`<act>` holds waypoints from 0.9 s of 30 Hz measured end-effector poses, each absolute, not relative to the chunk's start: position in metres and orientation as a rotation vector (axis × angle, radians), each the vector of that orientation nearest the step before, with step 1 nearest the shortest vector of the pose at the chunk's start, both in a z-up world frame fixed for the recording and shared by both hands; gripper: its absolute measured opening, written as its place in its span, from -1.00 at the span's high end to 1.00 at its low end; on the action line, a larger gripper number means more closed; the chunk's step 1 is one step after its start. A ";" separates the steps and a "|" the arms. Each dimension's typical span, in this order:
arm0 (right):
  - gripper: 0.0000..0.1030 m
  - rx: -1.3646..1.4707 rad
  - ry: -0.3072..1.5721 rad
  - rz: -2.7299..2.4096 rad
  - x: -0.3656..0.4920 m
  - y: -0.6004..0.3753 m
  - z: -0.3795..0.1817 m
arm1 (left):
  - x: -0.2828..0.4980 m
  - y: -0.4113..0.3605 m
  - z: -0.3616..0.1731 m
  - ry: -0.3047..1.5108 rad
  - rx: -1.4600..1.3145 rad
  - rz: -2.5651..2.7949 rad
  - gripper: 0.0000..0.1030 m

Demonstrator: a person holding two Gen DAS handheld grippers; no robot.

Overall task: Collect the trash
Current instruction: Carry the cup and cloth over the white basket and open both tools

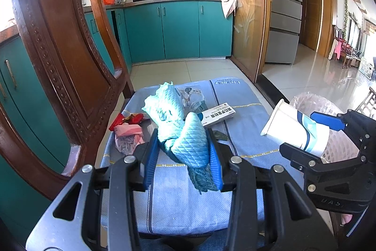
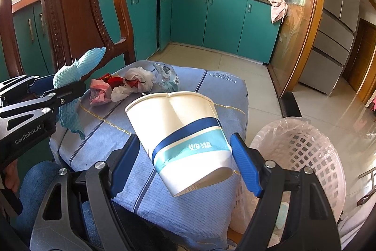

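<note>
Your left tool is clamped on a crumpled turquoise foam fruit net, its blue pads pressing the net from both sides and lifting it just above the light blue cushion that covers the seat of the carved dark wooden chair. In the right wrist view the same net sticks up and hangs down from that tool at the left edge.

Your right tool grips a squashed white paper cup with a navy and teal band. The blue pads bear on its lower part, the creased mouth points away from you, and the cup tilts above the cushion's near right part. From the left wrist view the cup sits between the right tool's jaws just in front of the bin.

The pale pink plastic lattice waste basket lined with a thin clear bag stands on the tiled floor just beside the chair's right side, next to the cup.

More trash lies on the cushion beyond the net: a pink and red crumpled wrapper, a white flat medicine box with printed text, and a clear crinkled printed packet. In the right wrist view a white crumpled plastic bag rests among them.
</note>
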State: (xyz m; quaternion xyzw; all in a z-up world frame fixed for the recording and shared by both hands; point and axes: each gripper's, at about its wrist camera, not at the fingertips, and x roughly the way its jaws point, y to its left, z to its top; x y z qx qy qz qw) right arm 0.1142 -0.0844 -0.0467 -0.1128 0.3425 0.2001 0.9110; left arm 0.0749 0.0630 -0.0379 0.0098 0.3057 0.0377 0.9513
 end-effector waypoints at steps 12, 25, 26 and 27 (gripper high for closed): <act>-0.51 -0.159 0.676 0.343 0.119 -0.122 -0.034 | 0.082 0.051 -0.035 0.627 0.027 0.041 0.23; -0.51 -0.063 0.720 0.079 0.119 -0.251 -0.039 | 0.120 -0.057 -0.042 0.653 0.066 -0.240 0.23; -0.51 -0.057 0.720 0.059 0.116 -0.260 -0.039 | 0.121 -0.065 -0.042 0.655 0.069 -0.259 0.23; -0.51 -0.051 0.721 0.045 0.116 -0.267 -0.038 | 0.125 -0.075 -0.042 0.659 0.075 -0.285 0.23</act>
